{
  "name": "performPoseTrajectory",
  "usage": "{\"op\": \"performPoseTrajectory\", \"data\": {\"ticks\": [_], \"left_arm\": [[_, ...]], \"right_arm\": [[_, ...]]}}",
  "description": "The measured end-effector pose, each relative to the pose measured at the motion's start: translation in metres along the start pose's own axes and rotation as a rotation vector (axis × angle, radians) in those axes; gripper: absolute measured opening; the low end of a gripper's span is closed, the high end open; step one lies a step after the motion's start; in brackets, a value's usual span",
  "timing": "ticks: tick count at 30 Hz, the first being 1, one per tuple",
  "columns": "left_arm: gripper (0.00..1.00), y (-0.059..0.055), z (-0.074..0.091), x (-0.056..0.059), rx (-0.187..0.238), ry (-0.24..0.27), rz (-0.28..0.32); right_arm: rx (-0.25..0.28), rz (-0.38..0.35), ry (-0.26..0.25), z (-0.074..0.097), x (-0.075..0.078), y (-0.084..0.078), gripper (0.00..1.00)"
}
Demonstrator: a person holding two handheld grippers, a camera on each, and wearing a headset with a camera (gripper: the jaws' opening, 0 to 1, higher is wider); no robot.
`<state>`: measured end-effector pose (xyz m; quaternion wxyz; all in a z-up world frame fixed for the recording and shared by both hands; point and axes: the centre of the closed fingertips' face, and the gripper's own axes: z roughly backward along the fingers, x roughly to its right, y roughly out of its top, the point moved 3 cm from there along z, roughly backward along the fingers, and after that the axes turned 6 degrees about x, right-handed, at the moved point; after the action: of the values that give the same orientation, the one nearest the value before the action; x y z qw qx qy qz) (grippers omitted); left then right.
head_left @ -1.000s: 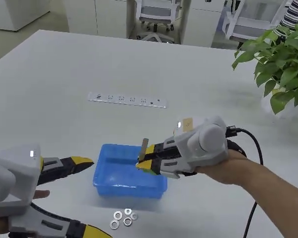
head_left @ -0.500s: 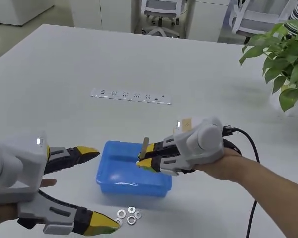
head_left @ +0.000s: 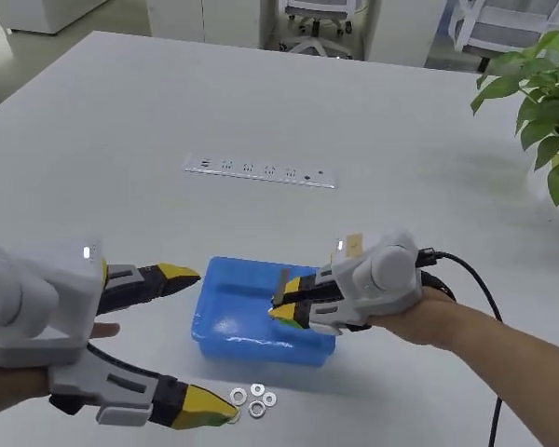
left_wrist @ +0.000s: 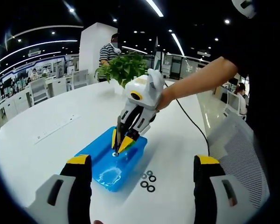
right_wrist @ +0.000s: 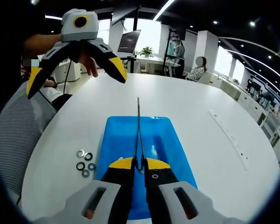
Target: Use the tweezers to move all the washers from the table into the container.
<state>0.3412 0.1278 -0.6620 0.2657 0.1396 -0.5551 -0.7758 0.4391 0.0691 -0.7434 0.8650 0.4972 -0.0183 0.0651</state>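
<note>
Head view: the left gripper gaped wide beside the container, and the washers lay on the table just before it. Left gripper view: the right gripper hung over the container. Right gripper view: its jaws clenched the tweezers.

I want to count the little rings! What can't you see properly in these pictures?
Head view: the lower jaw of the left gripper overlaps the washers, maybe hiding one.
Left gripper view: the tweezers tip is too small to show any washer.
Right gripper view: the right gripper hides the near end of the container.
</note>
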Motion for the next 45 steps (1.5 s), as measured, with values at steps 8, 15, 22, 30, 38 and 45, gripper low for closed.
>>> {"op": "performPoseTrajectory", "data": {"ticks": [8, 15, 22, 30, 38, 45], "left_arm": [[0.87, 0.008, -0.009, -0.012, 0.016, -0.012, -0.022], [0.72, 0.013, -0.022, -0.021, 0.007, -0.039, -0.052], [0.5, 0.014, -0.037, -0.031, -0.015, -0.051, -0.11], [0.3, 0.017, -0.058, -0.043, -0.017, -0.055, -0.15], [0.23, 0.016, -0.072, -0.051, -0.018, -0.068, -0.158], [0.15, 0.015, -0.08, -0.058, -0.017, -0.08, -0.162]], "right_arm": [[-0.021, -0.011, 0.018, -0.006, 0.0, -0.011, 0.09], [-0.017, -0.027, 0.017, -0.007, 0.001, -0.012, 0.09], [-0.024, -0.029, 0.02, -0.008, 0.002, -0.012, 0.09], [-0.03, -0.026, 0.025, -0.009, 0.002, -0.012, 0.09], [-0.032, -0.022, 0.027, -0.009, 0.001, -0.012, 0.09], [-0.035, -0.013, 0.031, -0.009, 0.0, -0.011, 0.09]]}}
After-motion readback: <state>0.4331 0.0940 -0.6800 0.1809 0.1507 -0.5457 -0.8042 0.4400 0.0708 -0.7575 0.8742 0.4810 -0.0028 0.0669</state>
